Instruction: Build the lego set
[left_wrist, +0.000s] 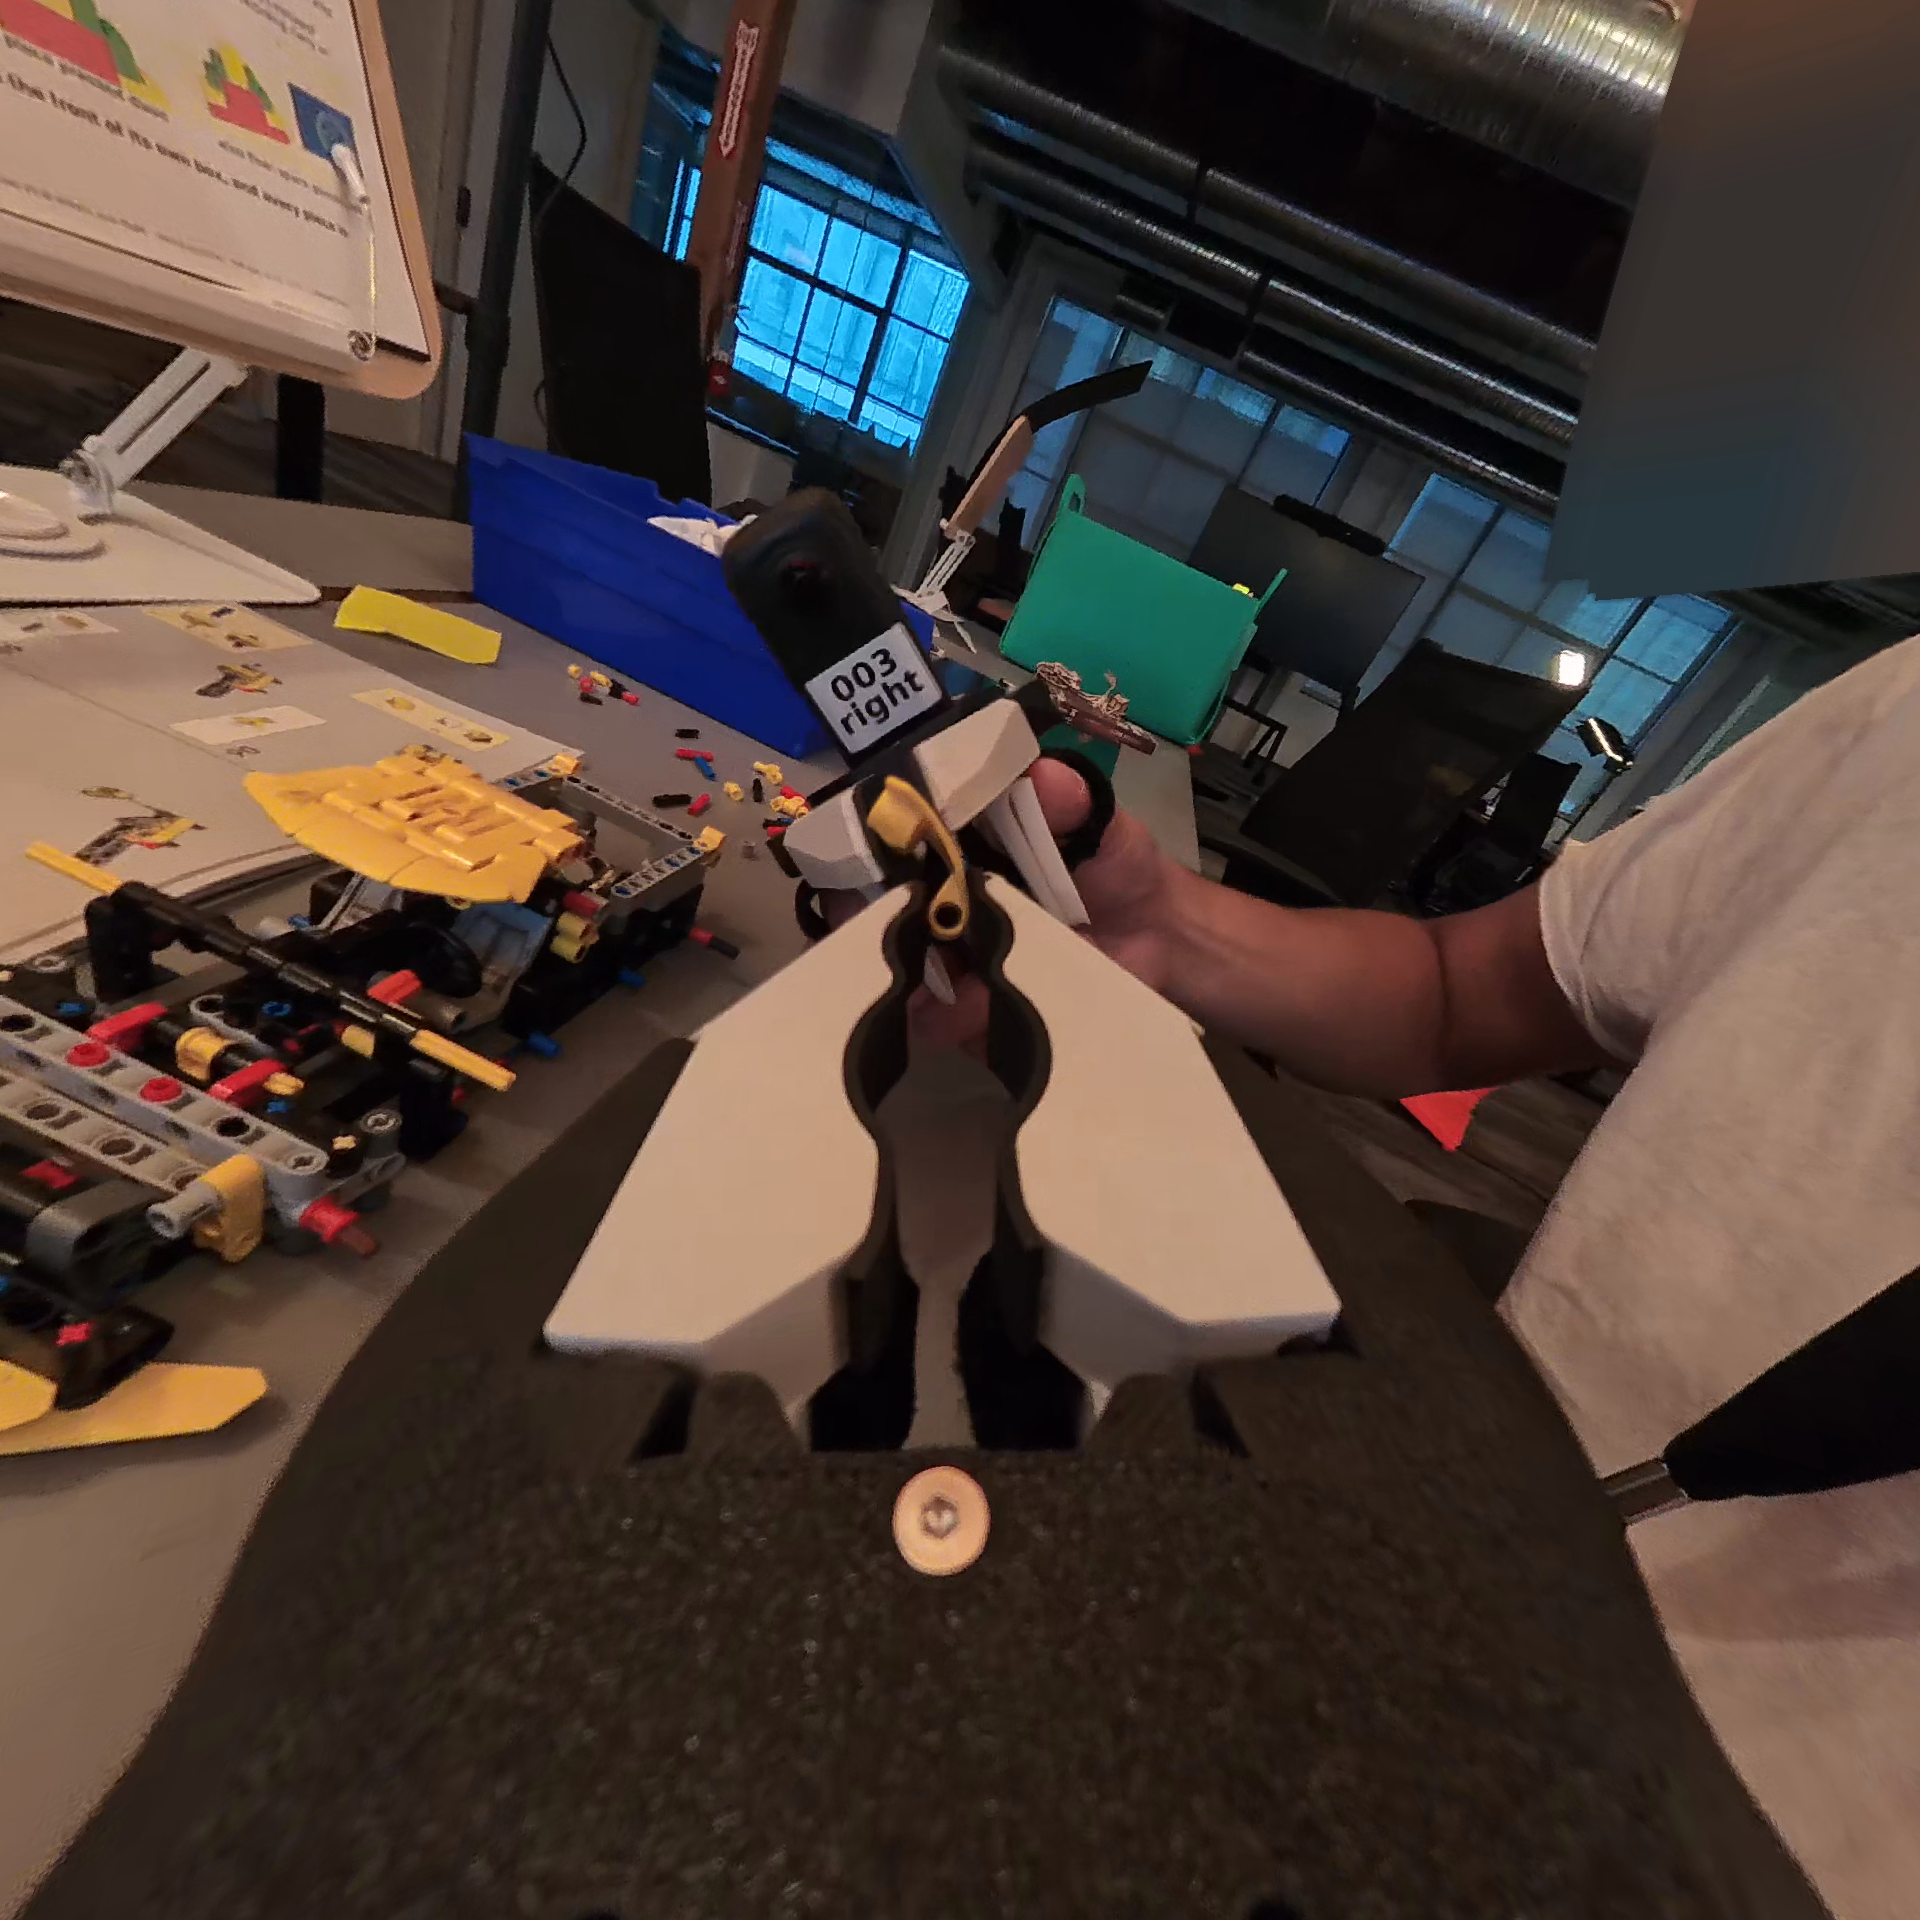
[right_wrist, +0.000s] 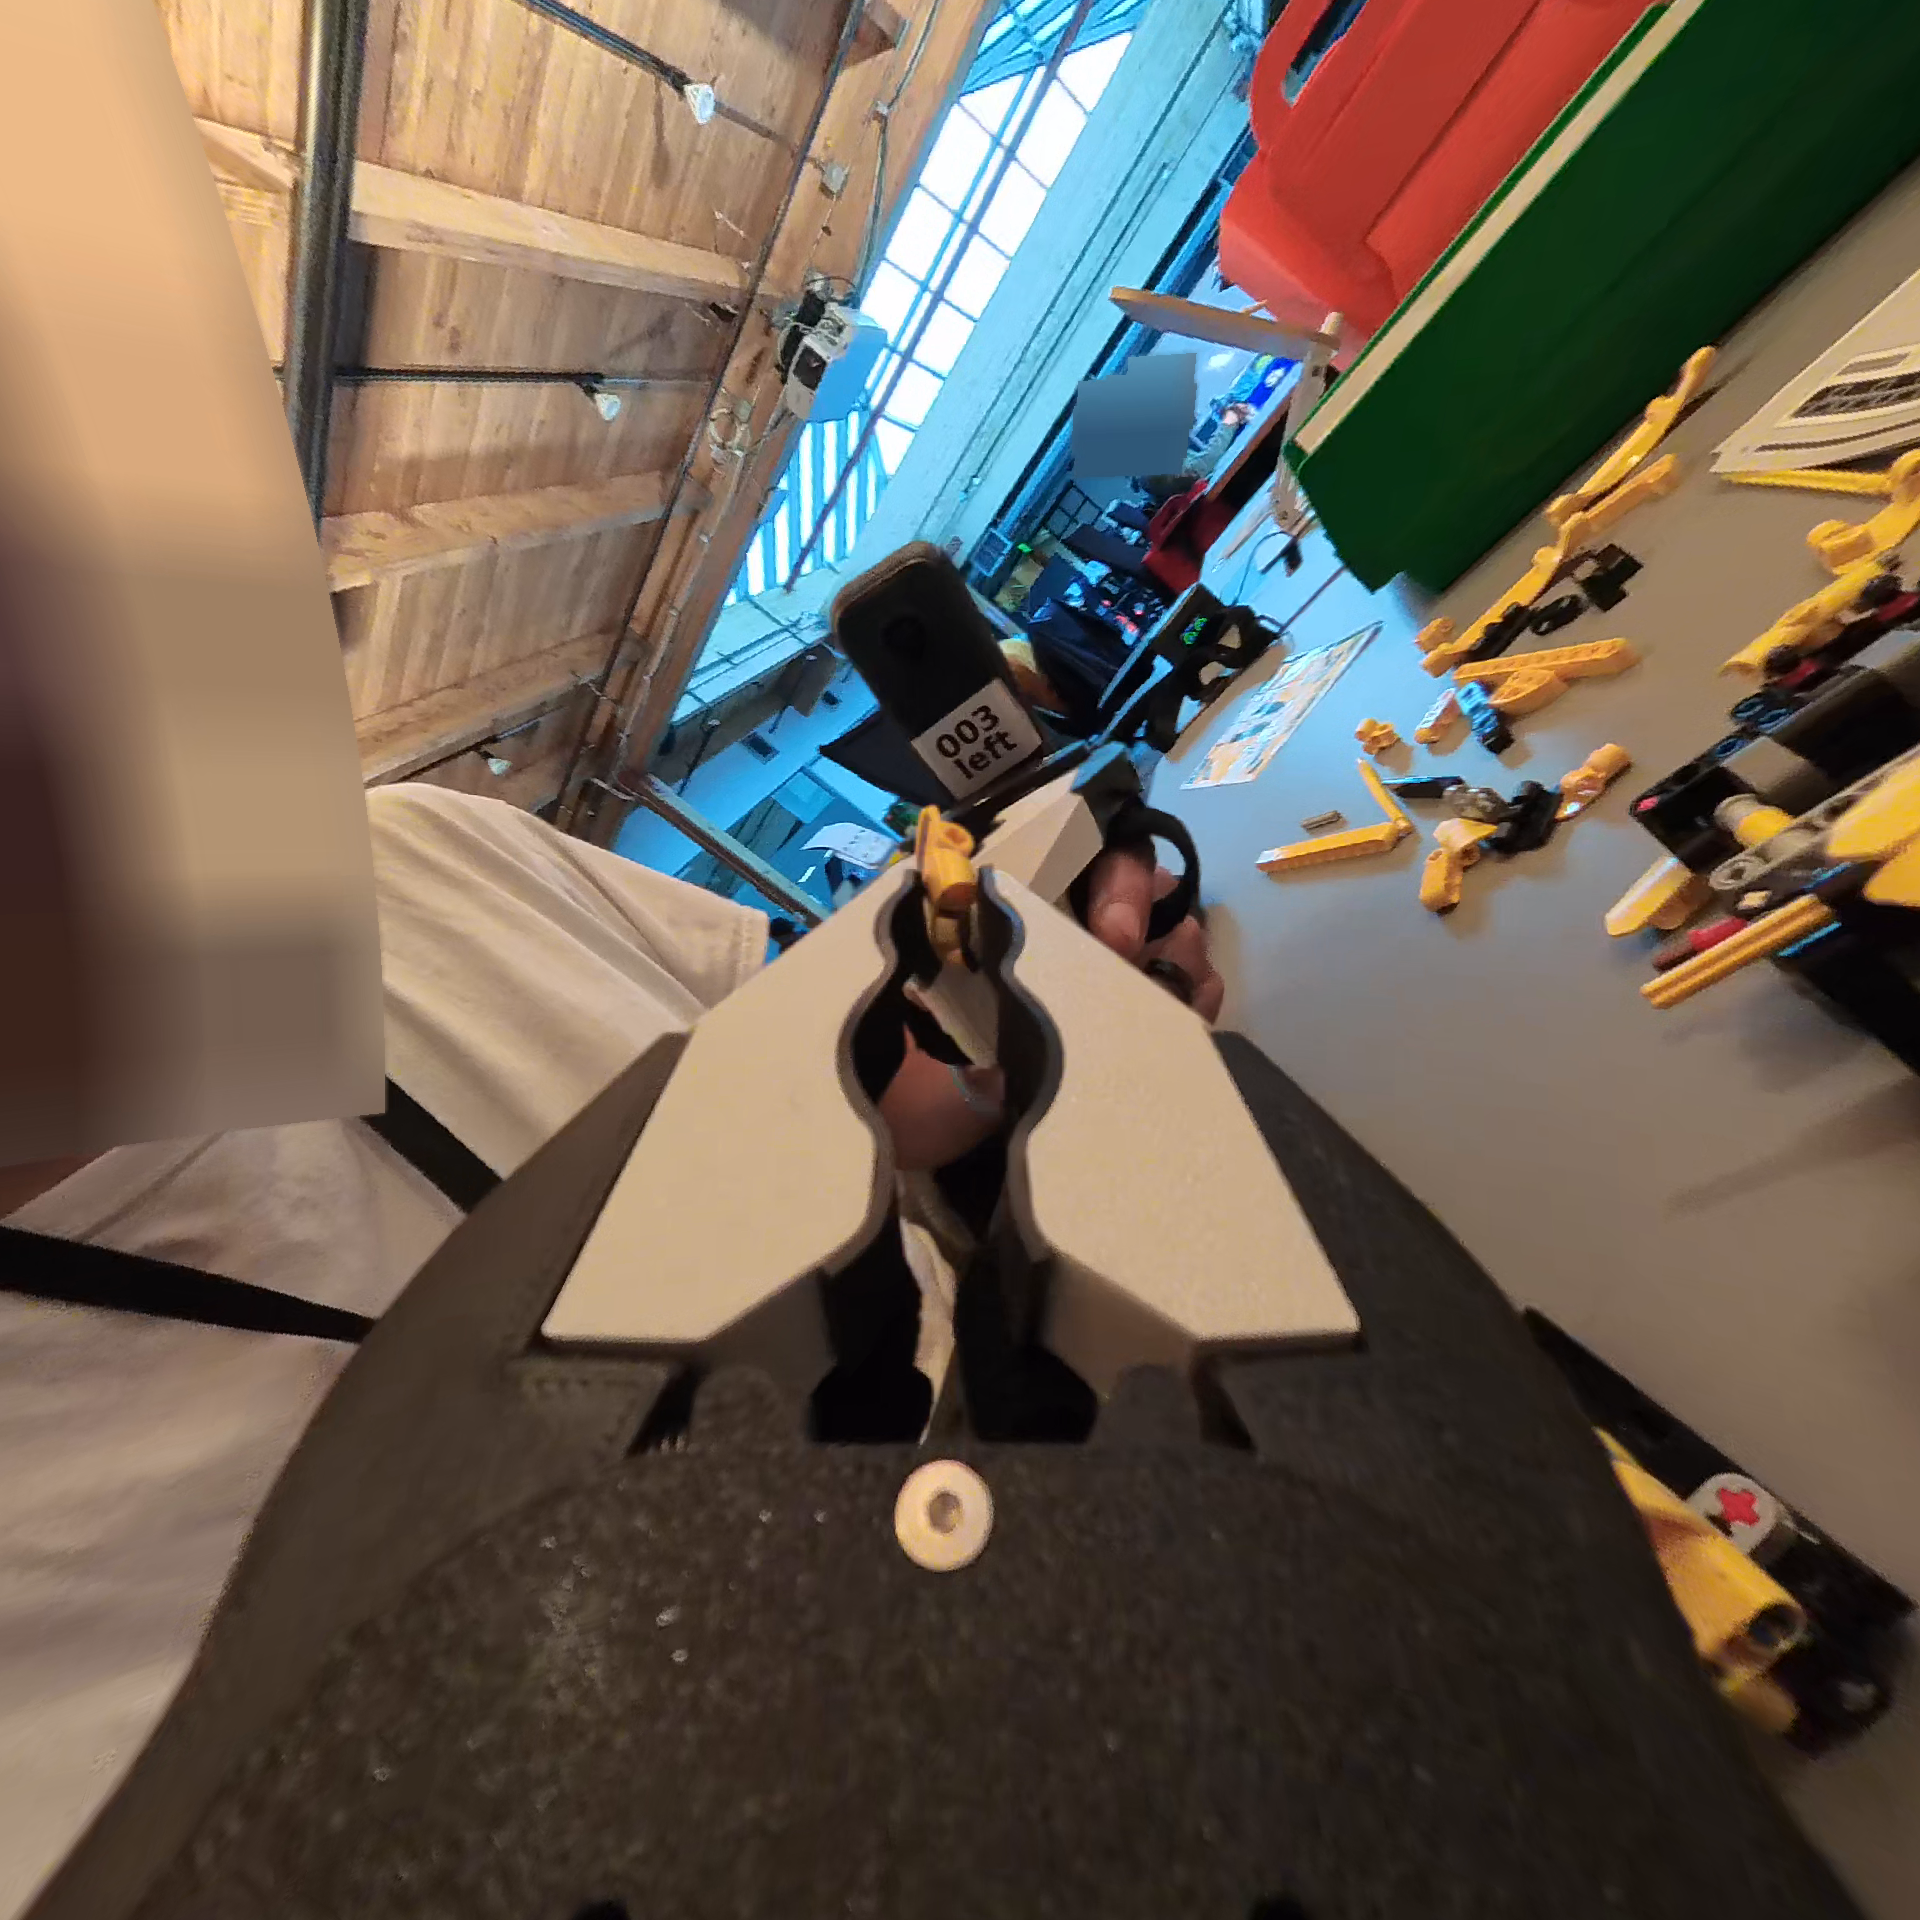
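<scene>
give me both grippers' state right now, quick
Left gripper: shut on the yellow lego piece.
Right gripper: shut on the same yellow lego piece, from the opposite side.

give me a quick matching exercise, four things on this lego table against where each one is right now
Things:
1. small yellow curved lego piece
2. blue plastic bin
3. flat yellow paper strip
4. yellow panelled lego car body

Places:
A. far on the table, beside the green box
B. on the table, left of the bin
C. off the table, where both grippers' fingers meet
D. on the table, atop the grey frame

Pairs: 1-C, 2-A, 3-B, 4-D
</scene>
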